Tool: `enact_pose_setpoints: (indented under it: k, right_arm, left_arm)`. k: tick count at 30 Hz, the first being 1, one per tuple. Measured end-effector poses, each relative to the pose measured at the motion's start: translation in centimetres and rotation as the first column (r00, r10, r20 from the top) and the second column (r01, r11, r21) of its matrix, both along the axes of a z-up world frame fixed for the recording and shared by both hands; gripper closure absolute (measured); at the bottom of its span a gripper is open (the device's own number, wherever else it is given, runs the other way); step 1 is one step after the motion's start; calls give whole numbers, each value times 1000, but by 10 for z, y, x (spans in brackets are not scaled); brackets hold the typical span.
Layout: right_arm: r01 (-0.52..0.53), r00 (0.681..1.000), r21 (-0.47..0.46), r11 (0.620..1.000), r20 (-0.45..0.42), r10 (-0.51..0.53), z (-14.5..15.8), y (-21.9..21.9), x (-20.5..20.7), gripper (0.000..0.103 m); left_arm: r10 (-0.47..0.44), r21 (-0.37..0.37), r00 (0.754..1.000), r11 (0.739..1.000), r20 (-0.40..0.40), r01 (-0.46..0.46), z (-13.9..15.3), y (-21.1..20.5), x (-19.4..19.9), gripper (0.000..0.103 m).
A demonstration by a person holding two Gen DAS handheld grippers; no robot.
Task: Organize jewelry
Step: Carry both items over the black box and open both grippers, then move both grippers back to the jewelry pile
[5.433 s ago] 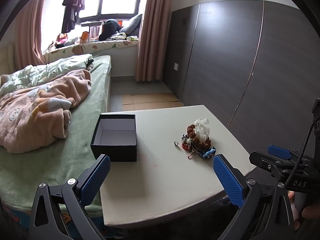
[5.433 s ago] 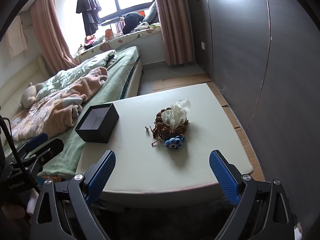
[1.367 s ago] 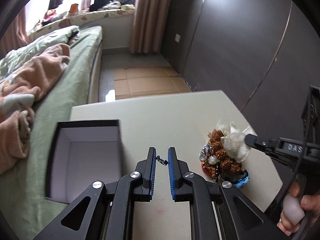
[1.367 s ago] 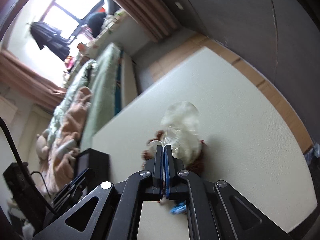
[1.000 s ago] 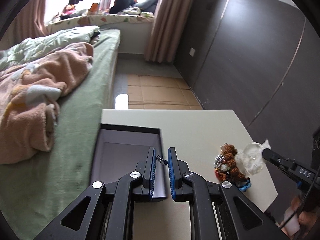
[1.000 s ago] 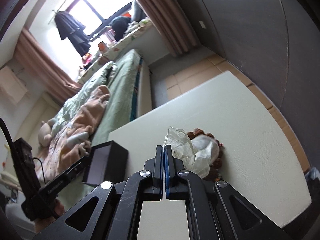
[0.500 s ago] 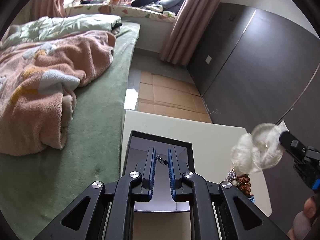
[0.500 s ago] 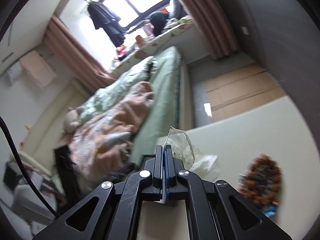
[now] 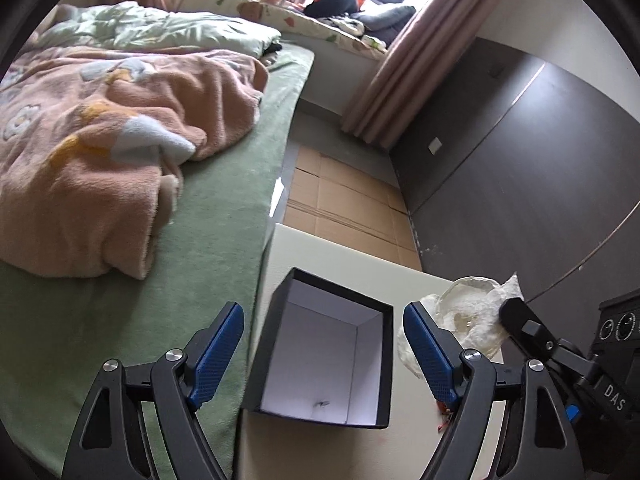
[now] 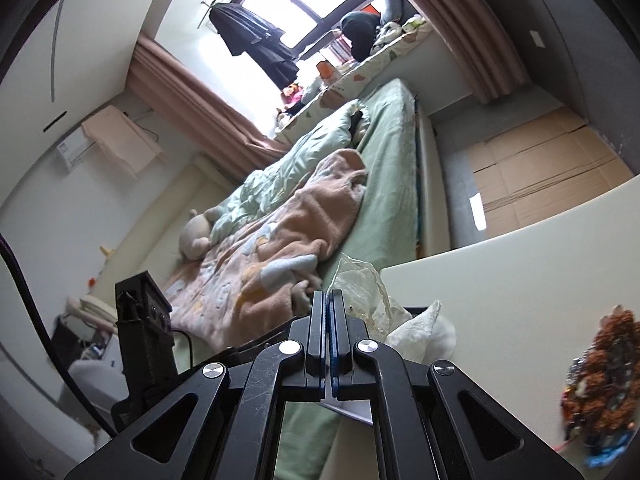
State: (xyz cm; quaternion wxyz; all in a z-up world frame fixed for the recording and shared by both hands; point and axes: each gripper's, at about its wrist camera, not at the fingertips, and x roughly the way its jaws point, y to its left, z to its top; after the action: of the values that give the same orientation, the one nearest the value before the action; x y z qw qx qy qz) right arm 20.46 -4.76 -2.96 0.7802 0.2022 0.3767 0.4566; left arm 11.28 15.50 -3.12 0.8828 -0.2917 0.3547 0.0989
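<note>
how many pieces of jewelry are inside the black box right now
1: a small dark piece lies on the white floor of the black box, near its front wall. The front wall hides the nearest strip of floor, so more could be hidden.

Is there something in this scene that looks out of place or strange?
Nothing looks damaged or spilled. The one oddity: the right gripper is shut on a crumpled plastic bag, held in the air beside the black box, not jewelry.
</note>
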Motion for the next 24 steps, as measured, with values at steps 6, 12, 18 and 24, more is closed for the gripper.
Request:
enact_pose_setpoints:
  k: [6, 12, 18, 24]
  right_arm:
    - [-46, 999, -29, 999, -26, 45, -12, 25, -5, 98]
    - [4, 996, -121, 993, -88, -14, -29, 13, -3, 28]
    - [75, 989, -158, 985, -112, -93, -26, -27, -5, 27]
    - [174, 971, -192, 966, -130, -201, -21, -69, -6, 10]
  left_arm:
    - [19, 16, 1000, 1000, -11, -19, 0, 7, -9, 20]
    - [2, 26, 1000, 1000, -22, -2, -1, 3, -12, 20]
    - [-32, 20, 999, 999, -15, 33, -1, -14, -12, 20]
    - [-76, 44, 997, 996, 16, 75, 3, -41, -12, 19]
